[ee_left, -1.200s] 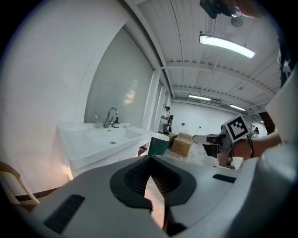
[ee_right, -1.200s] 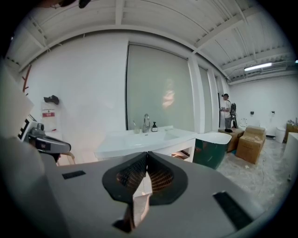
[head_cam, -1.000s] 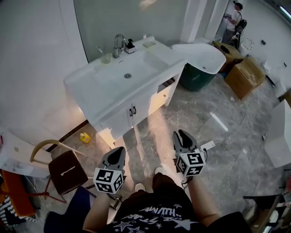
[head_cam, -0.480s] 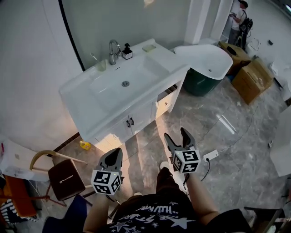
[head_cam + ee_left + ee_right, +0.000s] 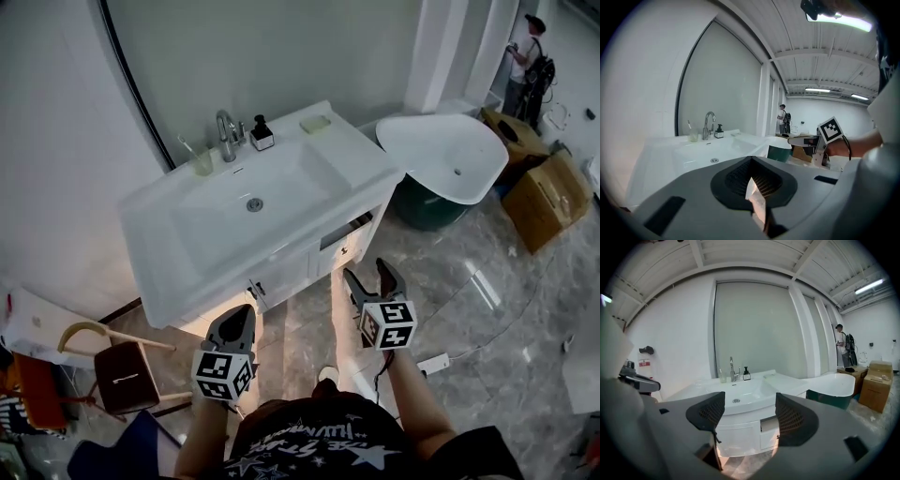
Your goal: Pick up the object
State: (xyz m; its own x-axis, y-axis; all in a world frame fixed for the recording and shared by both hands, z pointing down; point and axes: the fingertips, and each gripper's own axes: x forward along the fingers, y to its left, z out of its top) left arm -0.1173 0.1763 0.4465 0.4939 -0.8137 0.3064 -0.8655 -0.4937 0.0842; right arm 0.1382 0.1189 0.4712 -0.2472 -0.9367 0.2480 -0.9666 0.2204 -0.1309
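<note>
A white vanity with a sink stands in front of me against the wall. On its back rim sit a chrome faucet, a dark soap dispenser, a cup with a toothbrush and a soap dish. My left gripper hangs over the floor below the vanity front, its jaws shut on nothing. To the right my right gripper hovers near the cabinet's corner. Its jaws are spread wide and empty, pointing at the sink basin.
A white bathtub on a green base stands right of the vanity, with cardboard boxes beyond. A person stands at the far right. A chair is at my left. A power strip and cable lie on the marble floor.
I have come closer to the vanity, which now fills more of the head view. The right gripper's jaws went from nearly shut to wide open. Both grippers moved forward.
</note>
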